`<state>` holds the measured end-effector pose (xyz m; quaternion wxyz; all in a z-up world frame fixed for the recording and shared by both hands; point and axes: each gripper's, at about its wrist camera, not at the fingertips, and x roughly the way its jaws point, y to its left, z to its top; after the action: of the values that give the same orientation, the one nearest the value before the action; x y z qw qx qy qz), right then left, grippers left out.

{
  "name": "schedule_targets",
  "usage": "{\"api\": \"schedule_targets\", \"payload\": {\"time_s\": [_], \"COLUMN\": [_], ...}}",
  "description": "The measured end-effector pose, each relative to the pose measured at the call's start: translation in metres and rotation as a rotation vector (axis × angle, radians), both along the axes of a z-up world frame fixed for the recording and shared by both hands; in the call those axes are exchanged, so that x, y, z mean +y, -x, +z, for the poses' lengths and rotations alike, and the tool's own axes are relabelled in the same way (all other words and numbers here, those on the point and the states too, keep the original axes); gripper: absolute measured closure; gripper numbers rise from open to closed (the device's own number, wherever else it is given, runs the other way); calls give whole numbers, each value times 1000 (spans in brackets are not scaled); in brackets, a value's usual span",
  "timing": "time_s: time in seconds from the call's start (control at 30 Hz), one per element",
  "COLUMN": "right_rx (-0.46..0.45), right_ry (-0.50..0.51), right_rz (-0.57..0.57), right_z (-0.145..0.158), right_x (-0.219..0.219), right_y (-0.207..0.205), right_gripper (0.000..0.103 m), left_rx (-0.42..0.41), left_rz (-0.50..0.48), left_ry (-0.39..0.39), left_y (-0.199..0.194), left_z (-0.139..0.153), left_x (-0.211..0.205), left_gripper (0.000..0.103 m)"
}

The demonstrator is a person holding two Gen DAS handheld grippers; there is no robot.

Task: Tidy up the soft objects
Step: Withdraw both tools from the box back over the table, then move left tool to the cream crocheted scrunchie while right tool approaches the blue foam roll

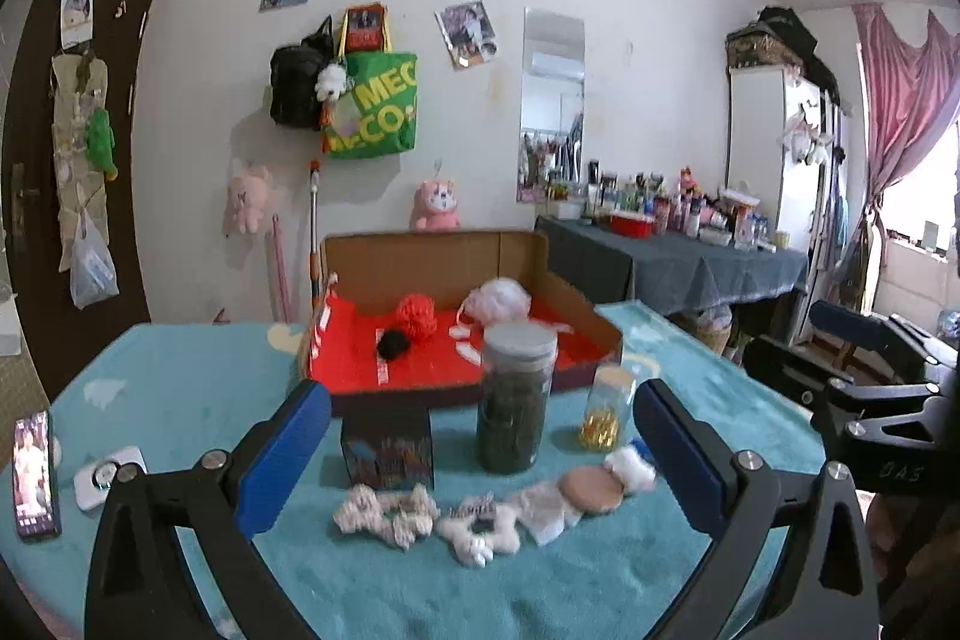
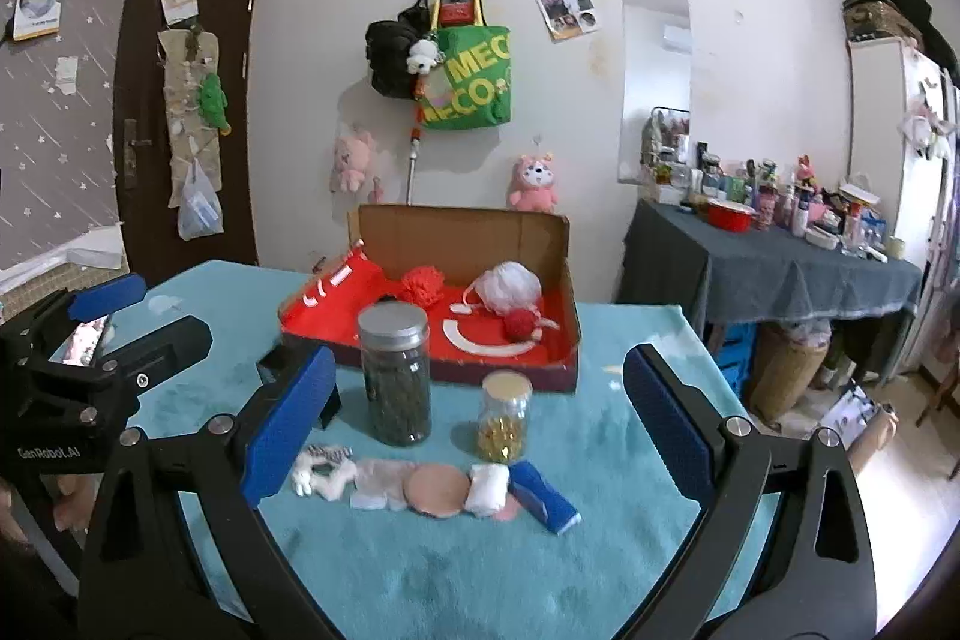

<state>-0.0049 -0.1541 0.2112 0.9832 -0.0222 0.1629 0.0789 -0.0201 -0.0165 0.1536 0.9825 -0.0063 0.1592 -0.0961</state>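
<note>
We see the left gripper (image 1: 480,451) and right gripper (image 2: 480,418) spread wide, holding nothing, above the teal tablecloth (image 2: 630,340). A row of soft objects (image 2: 432,484) runs left to right before two jars (image 2: 396,376); the red-lined box (image 2: 570,334) holds four more.

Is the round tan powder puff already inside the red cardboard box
No. The round tan powder puff lies on the teal tablecloth in front of the two jars, outside the red cardboard box.
</note>
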Motion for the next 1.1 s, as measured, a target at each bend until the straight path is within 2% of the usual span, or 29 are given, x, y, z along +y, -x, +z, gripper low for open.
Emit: {"api": "schedule_targets", "payload": {"time_s": [0.17, 0.57, 0.87, 1.1], "right_rx": [33, 150, 245, 280], "right_ry": [26, -6, -31, -25], "right_rz": [-43, -61, -57, -46], "right_z": [-28, -85, -118, -127], "right_x": [2, -2, -3, 0], "right_y": [-3, -16, -22, -25], "right_gripper": [5, 5, 5, 5], "left_rx": [80, 209, 285, 318], "left_rz": [11, 45, 65, 74], "left_ry": [-7, -20, -18, -6], "left_y": [-10, -24, -30, -36], "left_z": [-33, -90, -115, -122], "left_x": [-1, -3, 0, 4], "left_gripper": [0, 0, 0, 0]}}
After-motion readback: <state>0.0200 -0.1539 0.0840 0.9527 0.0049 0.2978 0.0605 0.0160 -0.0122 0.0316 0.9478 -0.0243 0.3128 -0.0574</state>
